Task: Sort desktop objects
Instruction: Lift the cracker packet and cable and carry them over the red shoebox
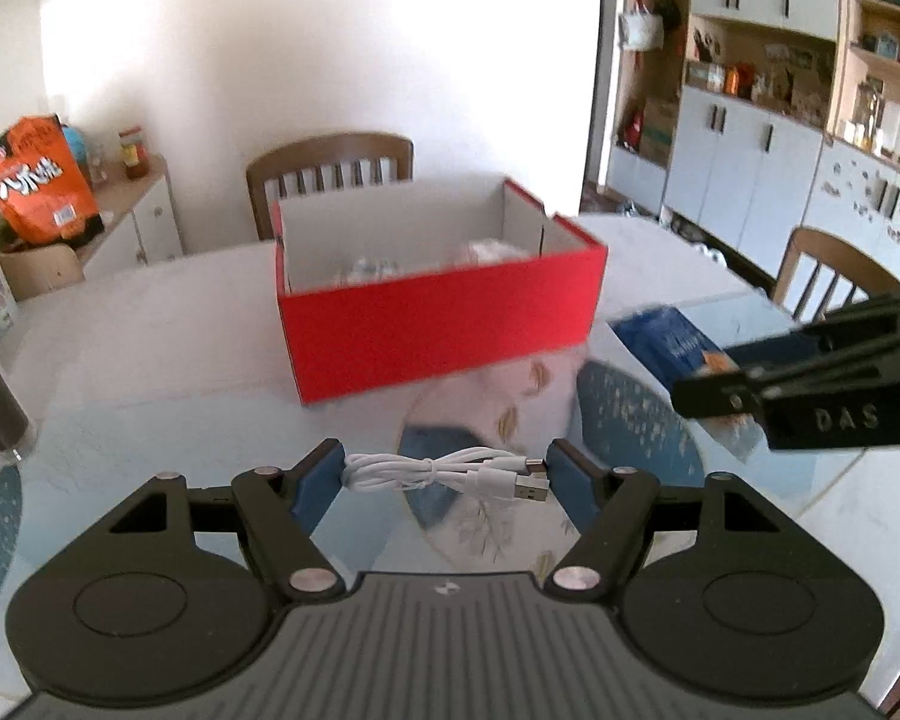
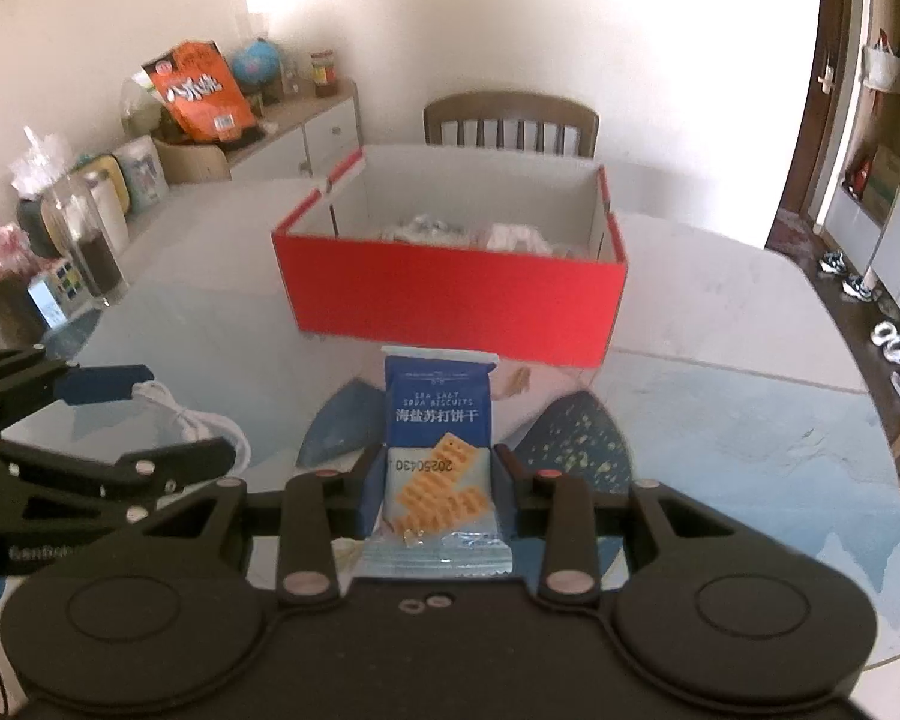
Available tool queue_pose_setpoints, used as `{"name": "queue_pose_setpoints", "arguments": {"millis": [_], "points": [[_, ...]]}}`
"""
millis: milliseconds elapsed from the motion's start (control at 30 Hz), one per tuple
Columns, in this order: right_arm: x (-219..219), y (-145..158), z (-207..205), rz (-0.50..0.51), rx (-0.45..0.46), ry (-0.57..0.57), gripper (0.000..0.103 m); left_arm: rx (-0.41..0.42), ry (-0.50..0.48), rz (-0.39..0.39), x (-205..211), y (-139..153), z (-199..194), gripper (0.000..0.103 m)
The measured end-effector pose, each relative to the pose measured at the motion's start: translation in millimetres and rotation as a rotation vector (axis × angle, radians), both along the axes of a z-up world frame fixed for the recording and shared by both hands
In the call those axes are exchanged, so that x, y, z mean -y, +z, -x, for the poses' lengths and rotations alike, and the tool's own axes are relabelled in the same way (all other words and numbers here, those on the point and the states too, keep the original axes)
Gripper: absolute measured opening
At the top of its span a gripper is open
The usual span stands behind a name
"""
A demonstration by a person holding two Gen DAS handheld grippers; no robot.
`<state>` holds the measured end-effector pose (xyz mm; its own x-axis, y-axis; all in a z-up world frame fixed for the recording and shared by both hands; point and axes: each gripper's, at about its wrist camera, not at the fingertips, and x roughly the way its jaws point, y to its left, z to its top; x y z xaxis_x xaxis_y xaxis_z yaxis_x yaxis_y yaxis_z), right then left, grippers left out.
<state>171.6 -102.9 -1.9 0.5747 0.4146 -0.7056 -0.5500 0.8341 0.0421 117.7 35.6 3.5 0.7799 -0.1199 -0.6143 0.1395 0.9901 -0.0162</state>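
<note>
My left gripper (image 1: 444,474) is shut on a coiled white USB cable (image 1: 444,475), its blue pads pressing both ends, held above the glass table. My right gripper (image 2: 439,480) is shut on a blue packet of soda biscuits (image 2: 438,420) that stands upright between the pads. Ahead of both sits an open red box (image 1: 438,324) with white inner walls, also in the right wrist view (image 2: 450,300), holding several pale wrapped items. The right gripper (image 1: 732,396) and its packet (image 1: 672,342) show at the right edge of the left view. At the left edge of the right view appear the left gripper (image 2: 150,414) and cable (image 2: 192,417).
The glass table top (image 2: 720,420) carries patterned placemats (image 1: 636,420). A jar with dark contents (image 2: 93,246) and other containers crowd the table's left side. A wooden chair (image 2: 510,120) stands behind the box; an orange bag (image 2: 201,90) sits on a side cabinet. Another chair (image 1: 828,270) is at right.
</note>
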Motion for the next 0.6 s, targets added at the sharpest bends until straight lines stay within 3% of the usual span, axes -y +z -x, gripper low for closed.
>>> {"name": "queue_pose_setpoints", "arguments": {"millis": [600], "points": [[2,56,-21,-0.059,0.062,0.005,0.036,0.097,-0.009,0.045,-13,66,-54,0.074]]}}
